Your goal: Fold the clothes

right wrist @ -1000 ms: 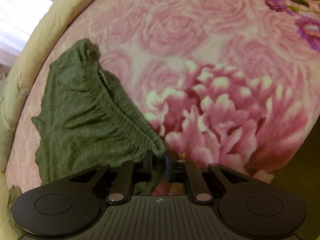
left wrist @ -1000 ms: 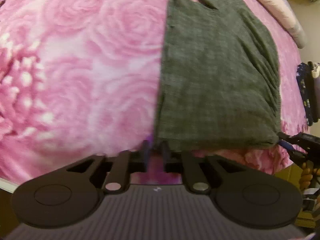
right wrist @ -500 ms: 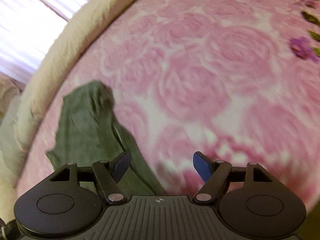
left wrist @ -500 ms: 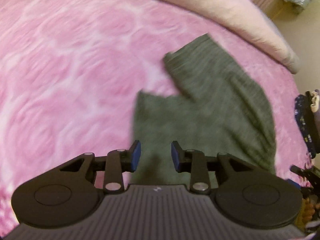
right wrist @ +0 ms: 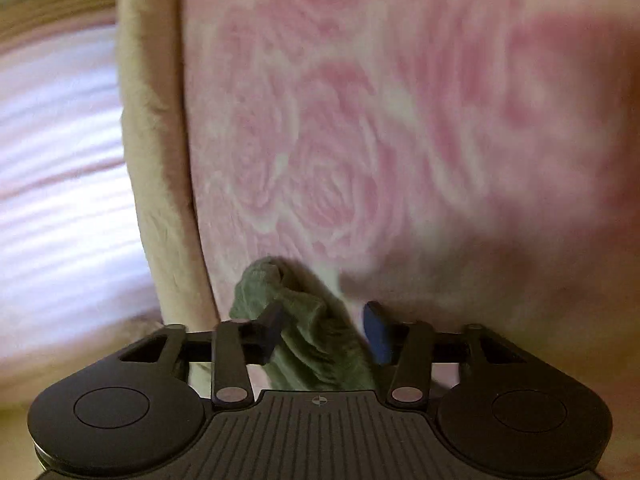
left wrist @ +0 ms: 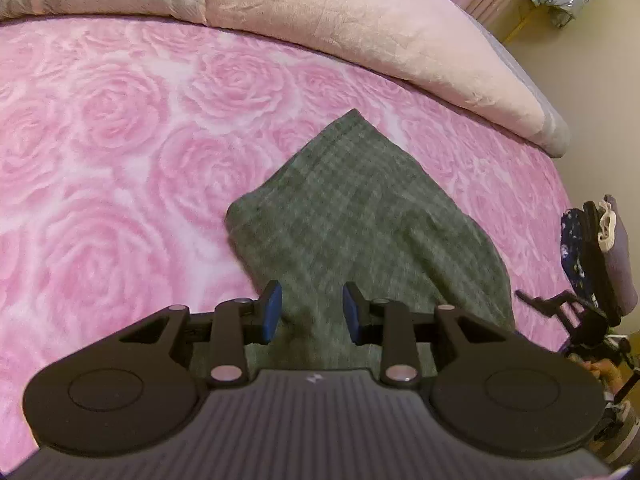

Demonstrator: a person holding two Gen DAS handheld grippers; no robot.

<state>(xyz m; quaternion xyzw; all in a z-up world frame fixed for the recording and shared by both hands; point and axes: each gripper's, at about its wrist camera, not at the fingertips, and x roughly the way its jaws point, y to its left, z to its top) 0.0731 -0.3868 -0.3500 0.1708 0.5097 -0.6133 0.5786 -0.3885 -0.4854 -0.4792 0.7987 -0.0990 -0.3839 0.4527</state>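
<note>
Blanket motion-blurred; green garment's near end hidden, possibly bunched.

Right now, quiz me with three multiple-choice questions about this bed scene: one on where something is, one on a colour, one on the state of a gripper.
1. Where does the garment lie?
A. on the pink rose blanket
B. on a wooden floor
C. hung on a chair

2. What colour is the garment?
A. bright red
B. white
C. dark grey-green

3. How does the left gripper stand?
A. shut on the garment
B. open, jaws apart over the garment
C. out of view

Answers:
1 A, the cloth rests flat on the rose-patterned blanket, below the pale pillow.
2 C, the left wrist view shows a dark grey-green weave.
3 B, a clear gap separates its blue pads, with cloth showing between them.
</note>
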